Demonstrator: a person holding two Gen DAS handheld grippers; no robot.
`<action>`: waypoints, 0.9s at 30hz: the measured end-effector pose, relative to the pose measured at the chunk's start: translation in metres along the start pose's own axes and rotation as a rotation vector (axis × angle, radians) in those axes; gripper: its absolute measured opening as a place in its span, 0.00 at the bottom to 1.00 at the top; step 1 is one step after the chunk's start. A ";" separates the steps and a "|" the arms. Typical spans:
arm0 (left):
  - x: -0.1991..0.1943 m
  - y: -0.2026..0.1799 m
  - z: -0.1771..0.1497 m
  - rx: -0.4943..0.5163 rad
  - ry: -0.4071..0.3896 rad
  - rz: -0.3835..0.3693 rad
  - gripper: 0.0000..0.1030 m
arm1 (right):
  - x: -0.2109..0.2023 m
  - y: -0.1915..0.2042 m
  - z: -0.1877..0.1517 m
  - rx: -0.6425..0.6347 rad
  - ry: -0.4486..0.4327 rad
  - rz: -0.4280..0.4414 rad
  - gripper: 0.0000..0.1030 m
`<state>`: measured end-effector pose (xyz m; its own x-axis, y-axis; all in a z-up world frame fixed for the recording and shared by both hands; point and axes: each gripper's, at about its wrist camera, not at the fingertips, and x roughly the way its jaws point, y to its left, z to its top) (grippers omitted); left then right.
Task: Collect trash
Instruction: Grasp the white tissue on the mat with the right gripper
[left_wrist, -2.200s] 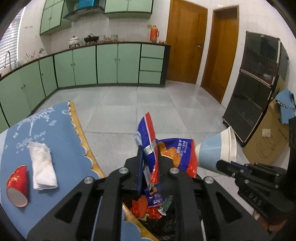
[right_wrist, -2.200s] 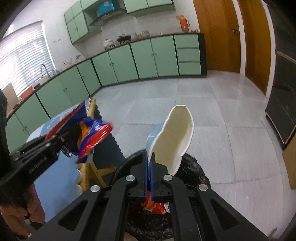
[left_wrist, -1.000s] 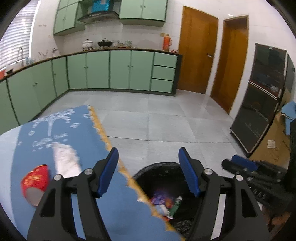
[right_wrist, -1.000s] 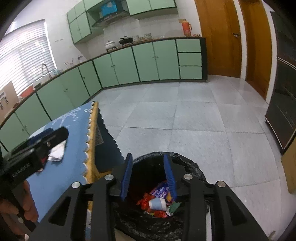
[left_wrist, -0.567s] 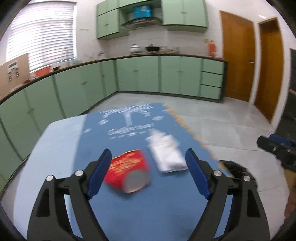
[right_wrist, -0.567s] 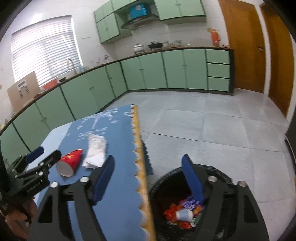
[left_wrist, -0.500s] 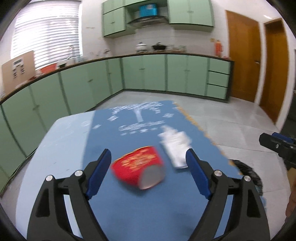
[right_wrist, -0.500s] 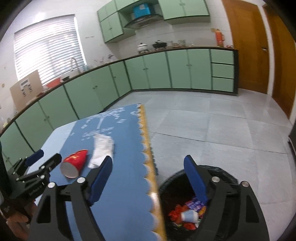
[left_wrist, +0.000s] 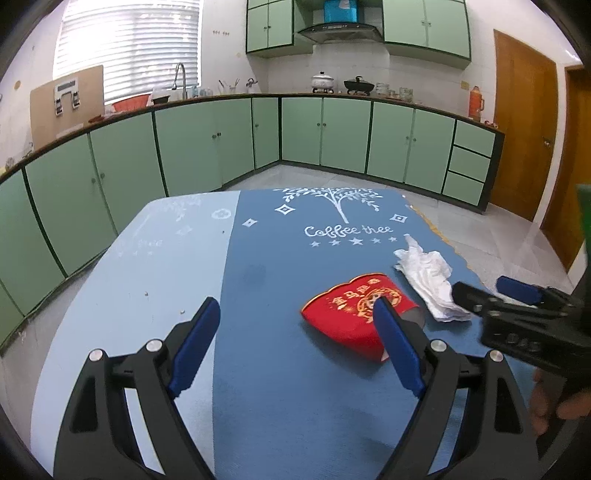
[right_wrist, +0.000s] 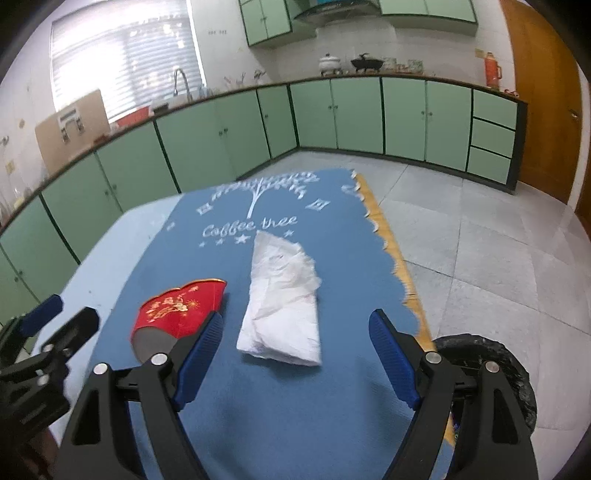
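A crushed red paper cup (left_wrist: 351, 314) lies on its side on the blue table mat (left_wrist: 288, 258); it also shows in the right wrist view (right_wrist: 177, 314). A crumpled white tissue (right_wrist: 284, 299) lies just right of it, seen too in the left wrist view (left_wrist: 428, 277). My left gripper (left_wrist: 295, 347) is open and empty, hovering just short of the cup, whose near edge is behind the right finger. My right gripper (right_wrist: 295, 354) is open and empty, hovering just short of the tissue. The black-lined trash bin (right_wrist: 495, 365) stands on the floor right of the table.
The table has a light blue top (left_wrist: 147, 280) beside the mat, with a scalloped yellow-trimmed right edge (right_wrist: 399, 266). Green cabinets (left_wrist: 332, 133) line the far walls across grey tiled floor (right_wrist: 480, 229). Wooden doors (left_wrist: 524, 122) are at the far right.
Both grippers let go of the snack bag and the paper cup into the bin, opened, and swung left from the bin to over the table, nearer the red cup and tissue.
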<state>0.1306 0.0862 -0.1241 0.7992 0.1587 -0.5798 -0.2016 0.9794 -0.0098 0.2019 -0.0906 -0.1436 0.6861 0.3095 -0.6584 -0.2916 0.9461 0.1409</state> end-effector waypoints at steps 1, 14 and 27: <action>0.002 0.001 0.000 -0.004 0.003 -0.001 0.80 | 0.007 0.003 0.001 -0.008 0.008 -0.007 0.78; 0.014 0.003 -0.002 -0.034 0.036 0.007 0.80 | 0.040 0.004 0.000 -0.010 0.112 -0.032 0.53; 0.012 -0.014 0.000 -0.037 0.025 -0.016 0.83 | 0.034 -0.007 -0.002 0.014 0.104 -0.032 0.07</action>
<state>0.1429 0.0739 -0.1309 0.7883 0.1397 -0.5992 -0.2101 0.9765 -0.0488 0.2264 -0.0872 -0.1685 0.6220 0.2687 -0.7355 -0.2609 0.9567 0.1289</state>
